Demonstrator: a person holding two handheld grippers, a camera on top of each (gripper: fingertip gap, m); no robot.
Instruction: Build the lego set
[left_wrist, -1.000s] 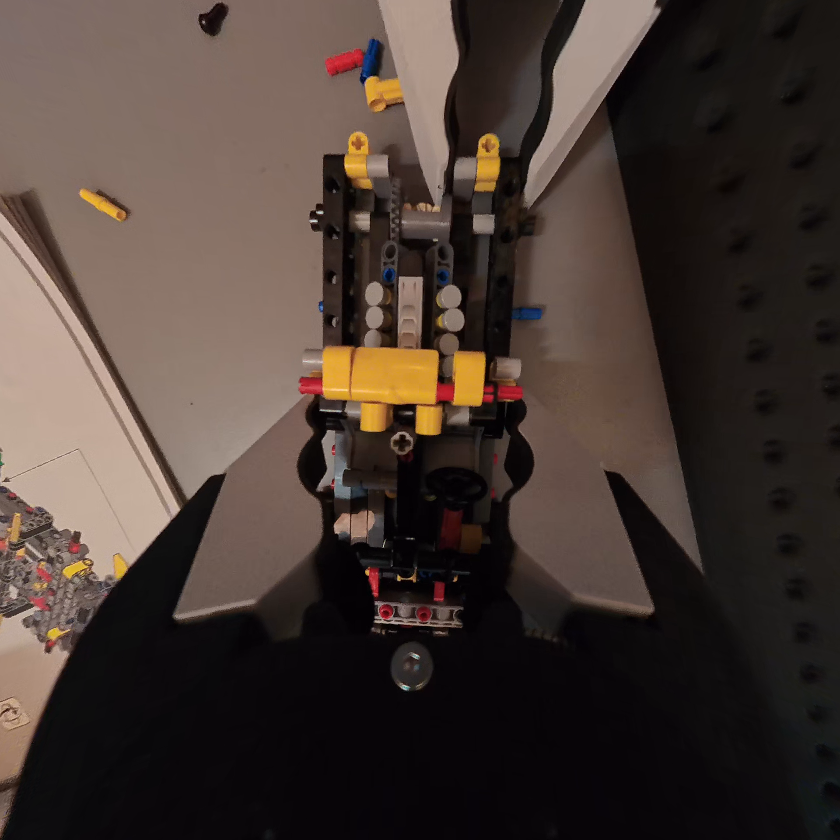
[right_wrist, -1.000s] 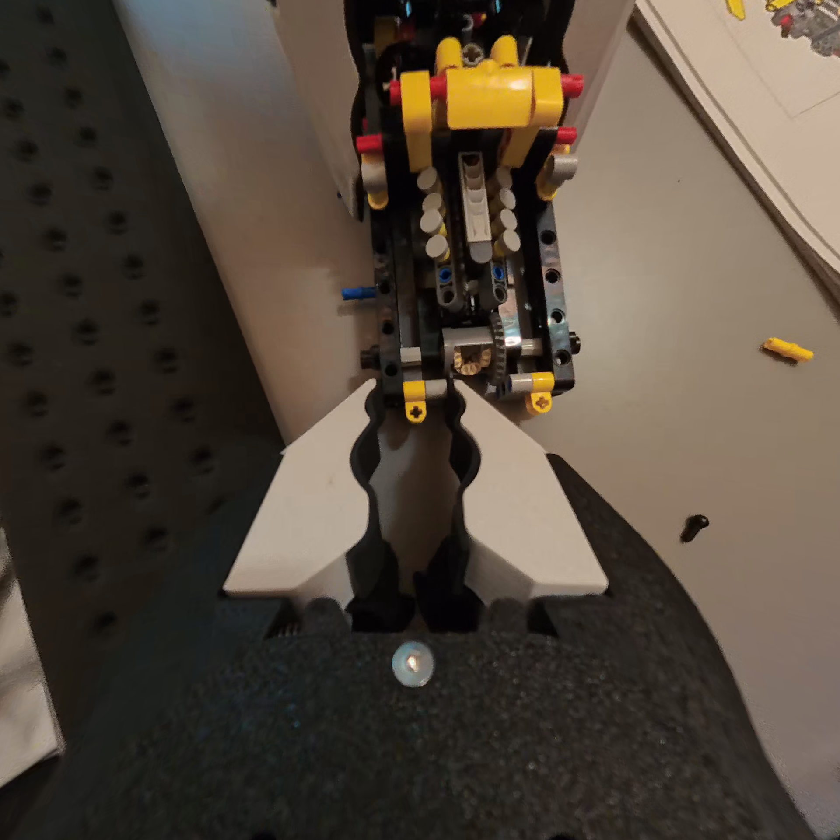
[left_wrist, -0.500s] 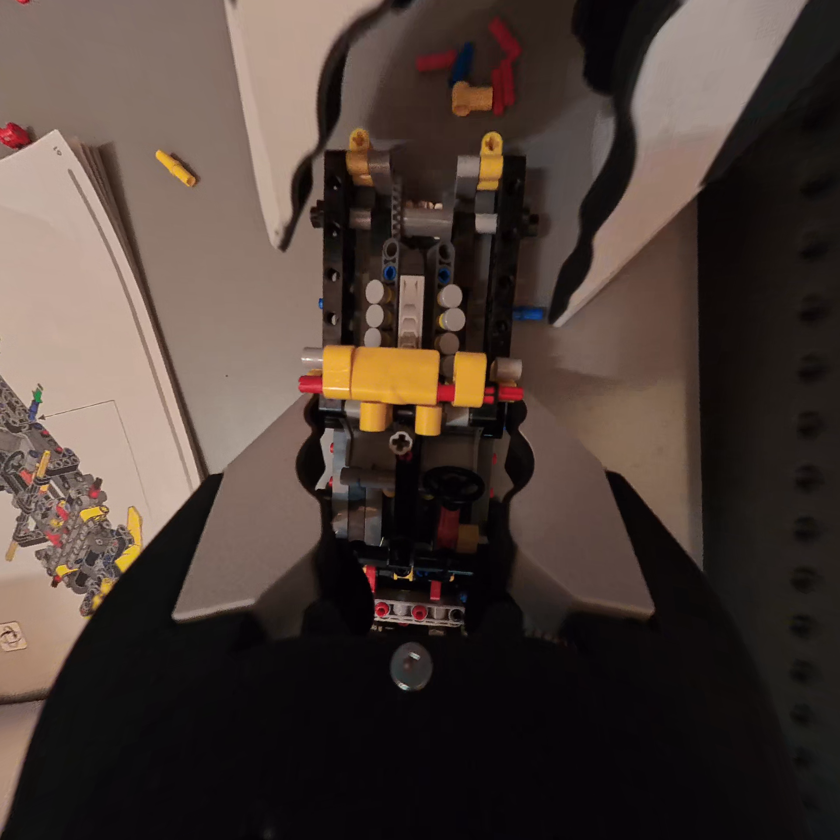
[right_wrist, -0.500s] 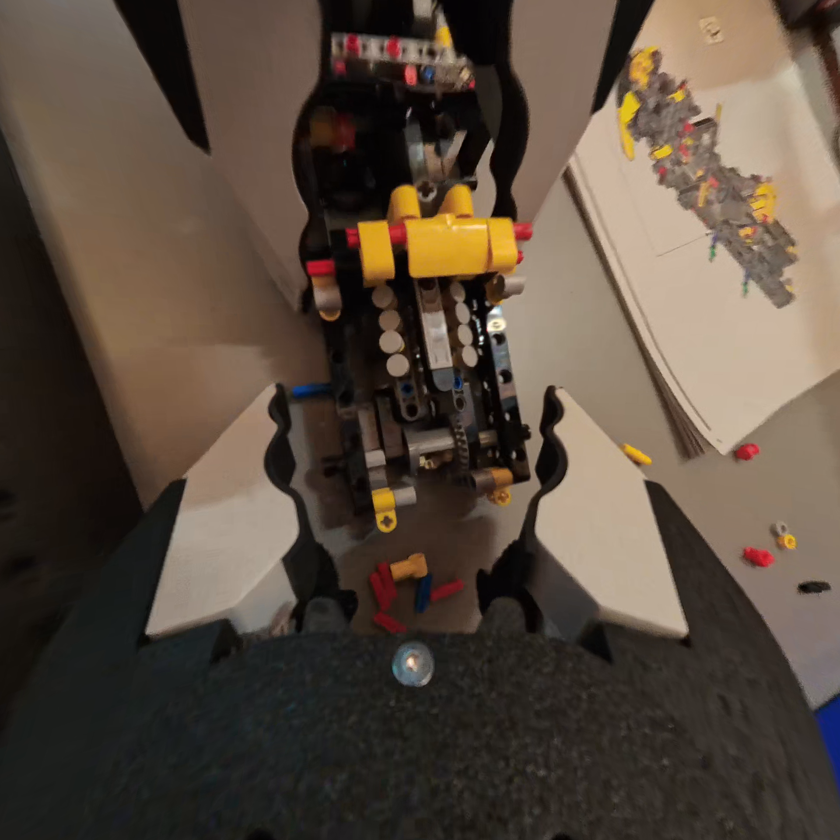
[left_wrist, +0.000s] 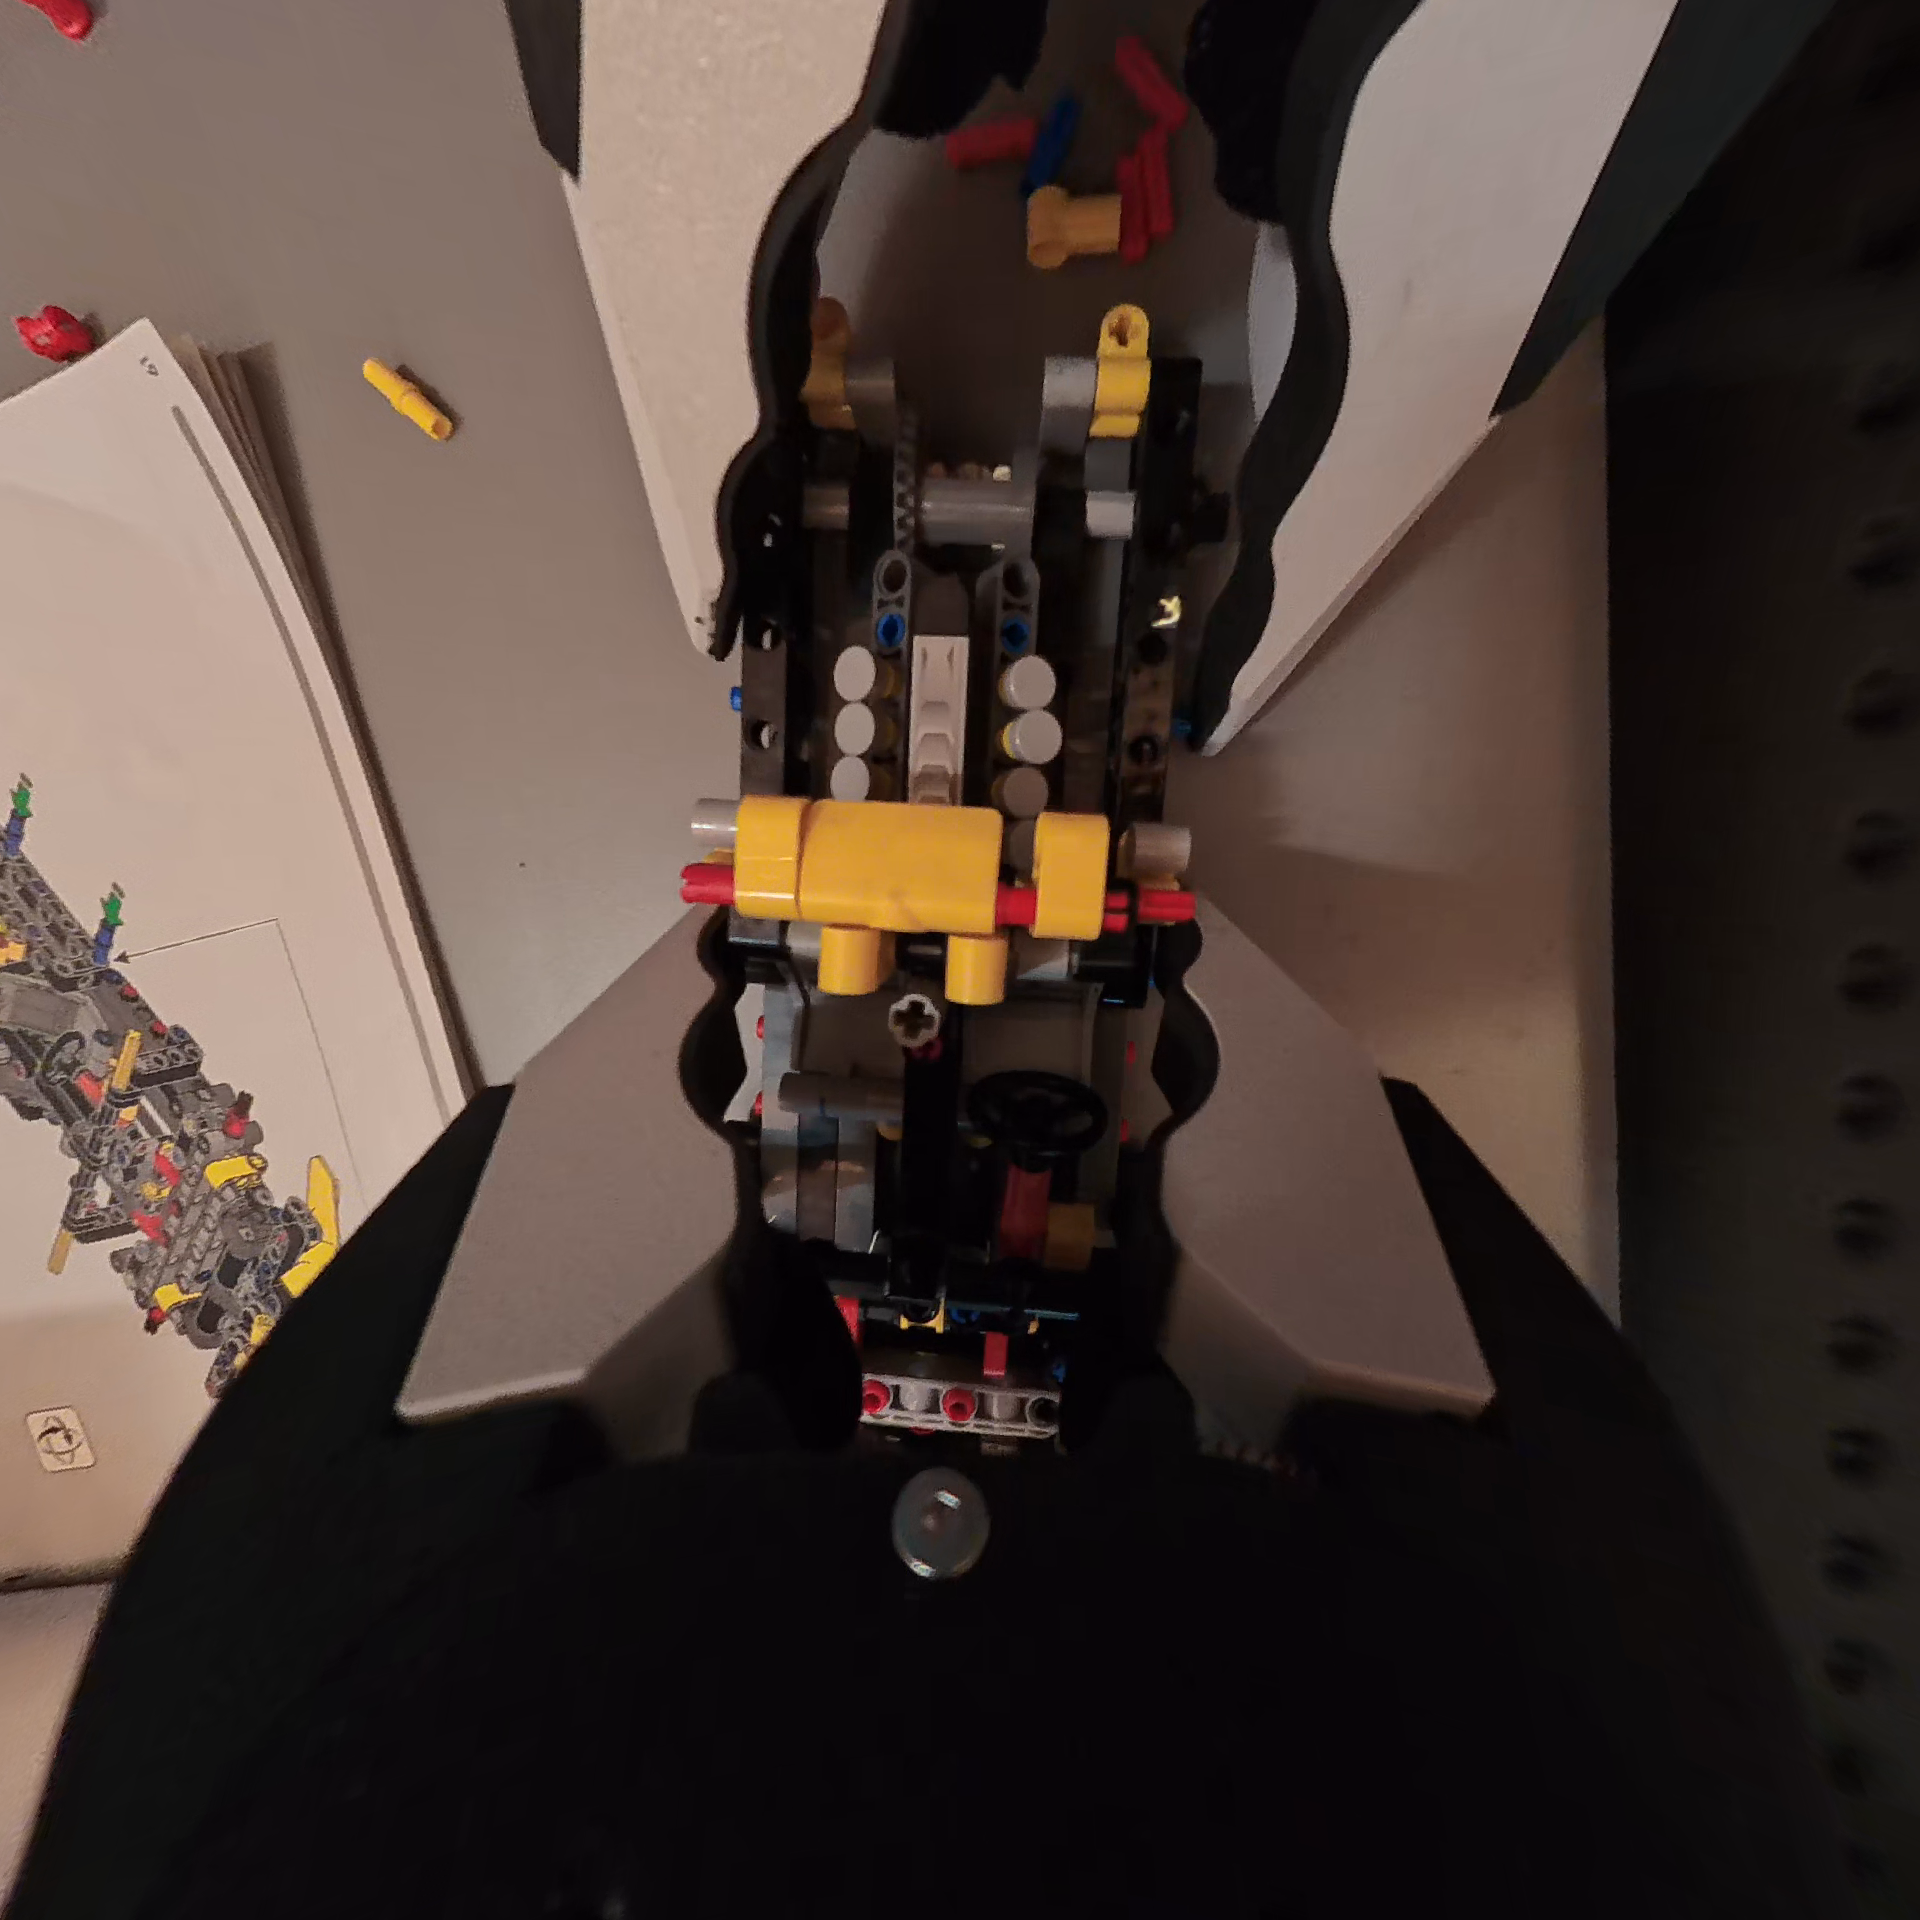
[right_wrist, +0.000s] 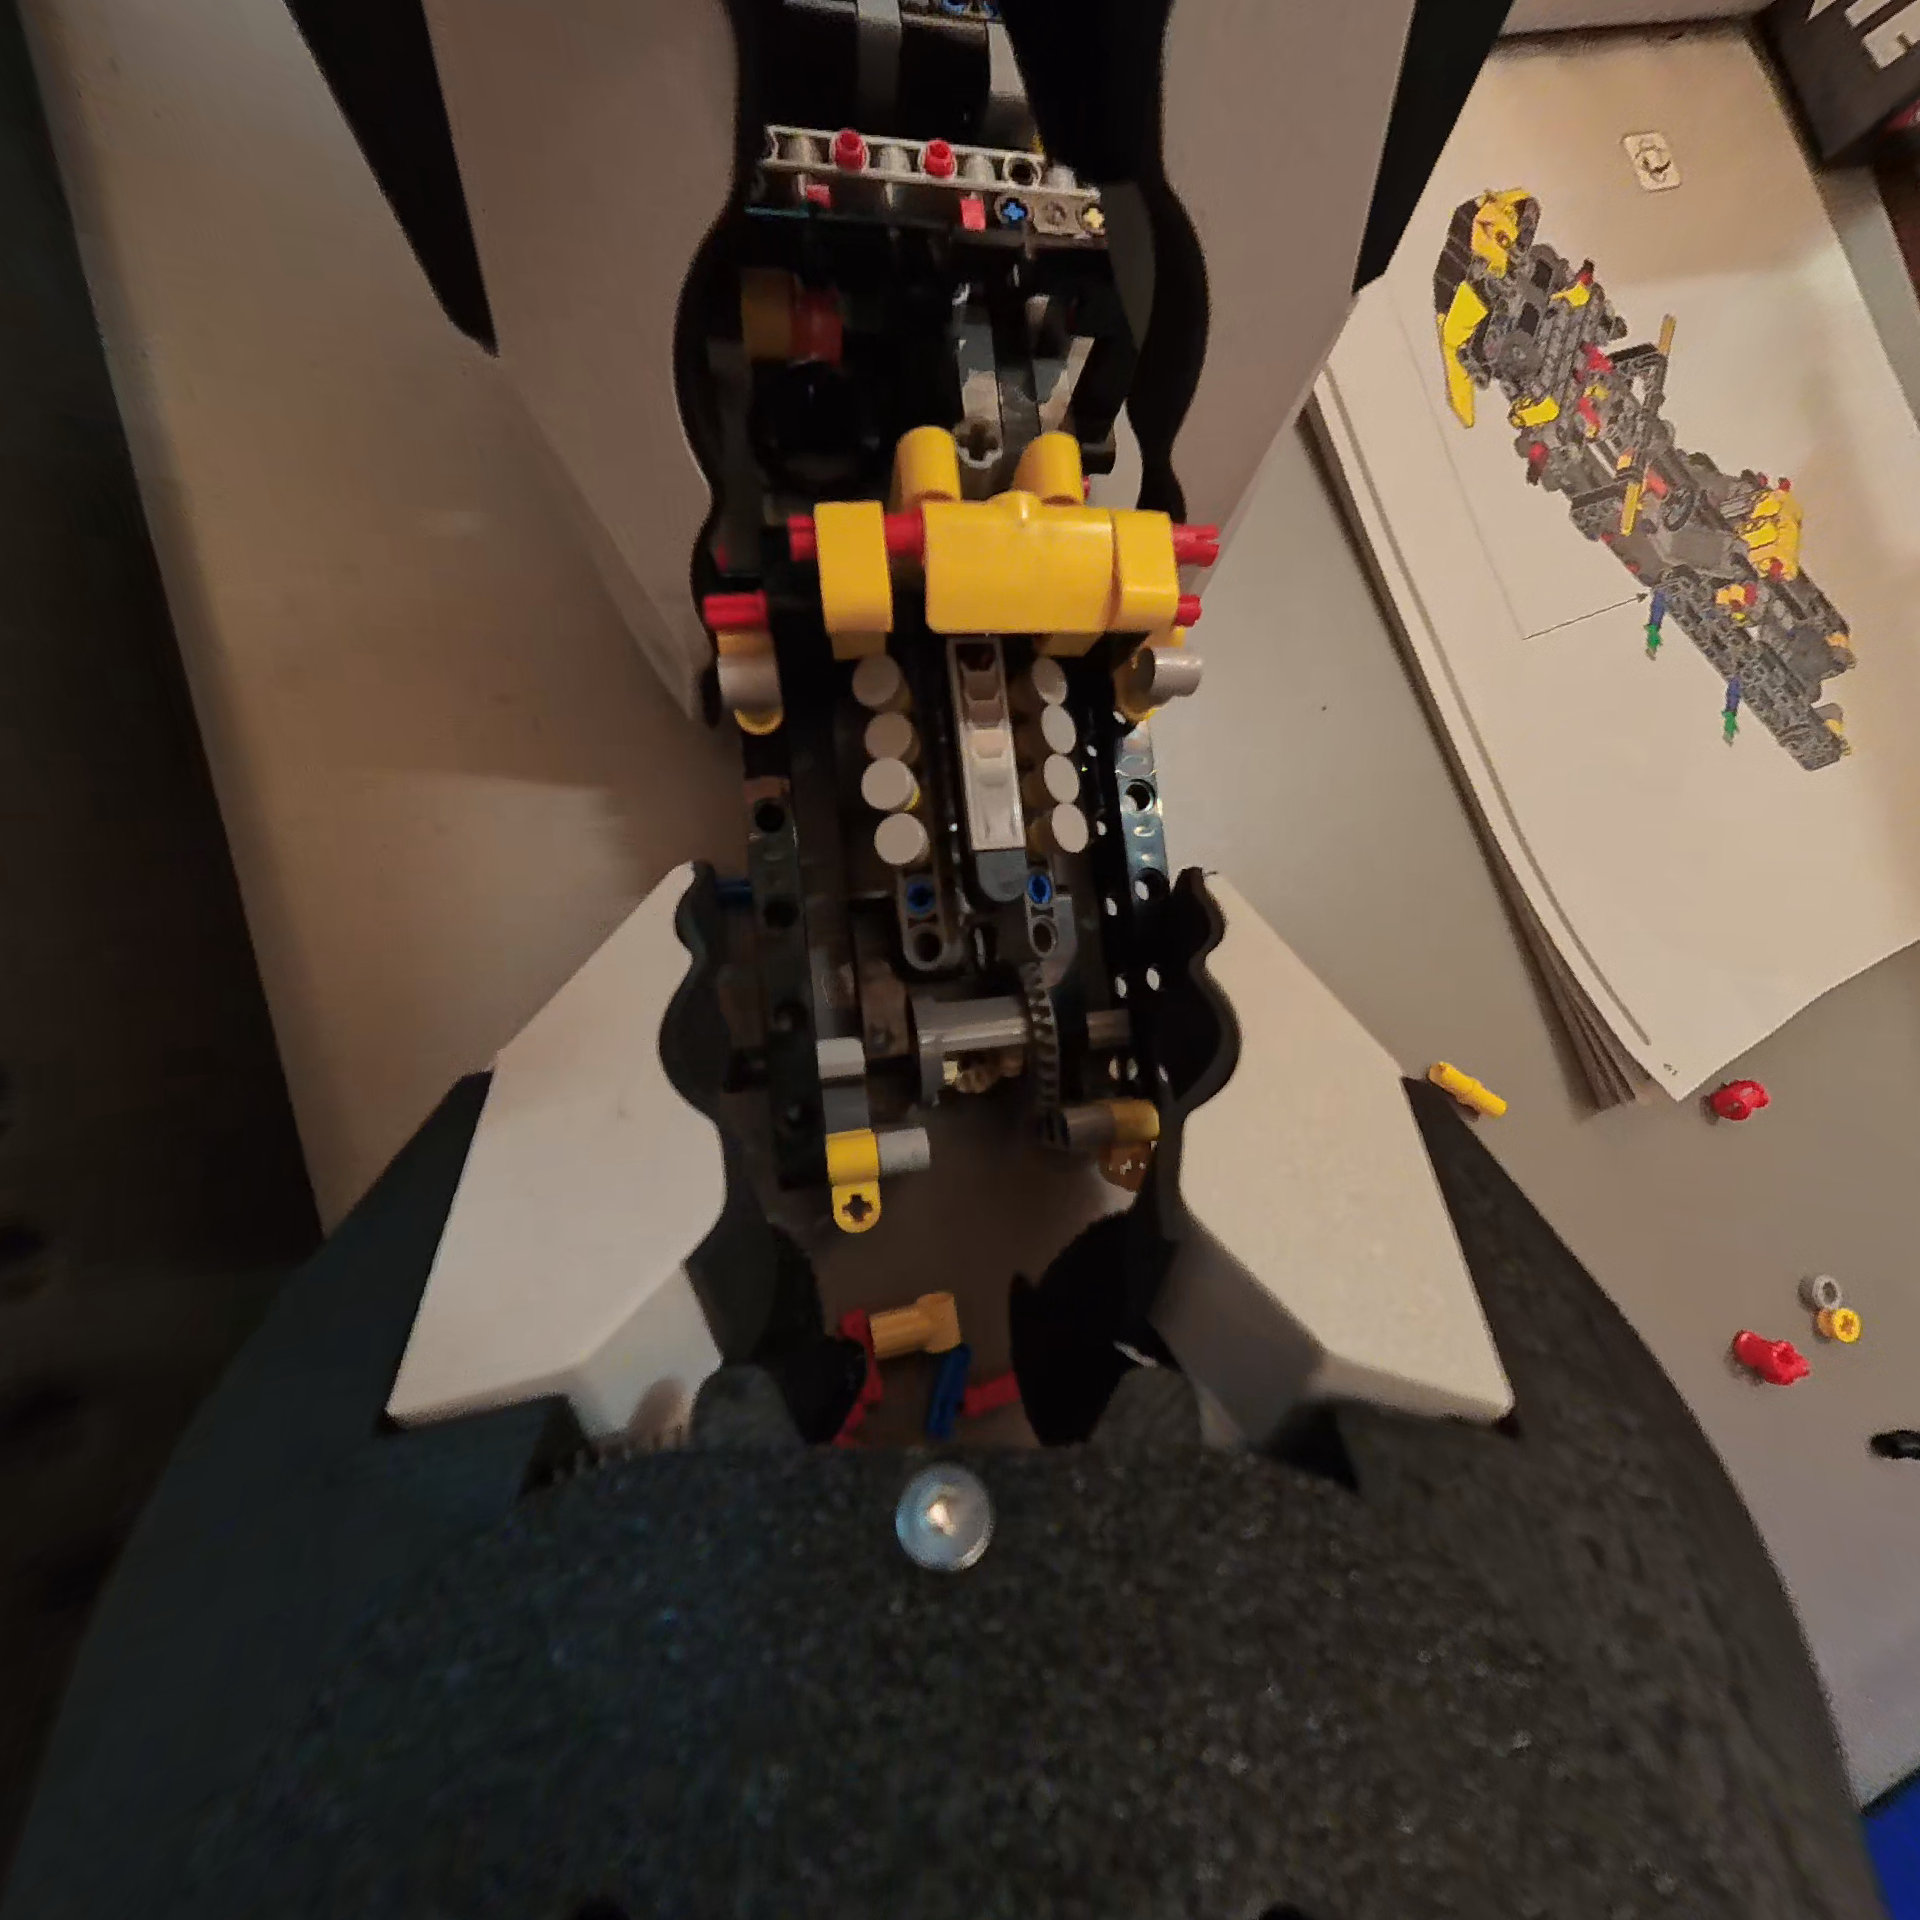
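The lego model (left_wrist: 873, 873) is a long black chassis with yellow blocks, red axles and grey pins. My left gripper (left_wrist: 951, 956) is shut on its steering-wheel end and holds it above the grey table. My right gripper (right_wrist: 948, 883) straddles the opposite, gear end of the model (right_wrist: 1018, 571), with its jaws against both black side beams. From the left wrist view the right gripper (left_wrist: 961, 686) shows at the far end. From the right wrist view the left gripper (right_wrist: 956, 613) shows at the far end.
An open instruction booklet (left_wrist: 187, 831) (right_wrist: 1610, 779) lies beside the model. A small pile of red, blue and yellow pins (left_wrist: 1091, 197) (right_wrist: 914, 1351) lies under the right gripper. A yellow pin (left_wrist: 407, 399) (right_wrist: 1467, 1089) and red pieces (right_wrist: 1766, 1356) are scattered. A dark perforated board (left_wrist: 1766, 935) borders one side. Left and right tips are no more than a few centimetres apart. The yellow pin (left_wrist: 407, 399) lies around 8 cm away from my right fingertips.
My right gripper was shut and empty at the model's gear end, then opened wide, moved forward over that end and narrowed onto its sides. My left gripper kept its hold and shifted the model.
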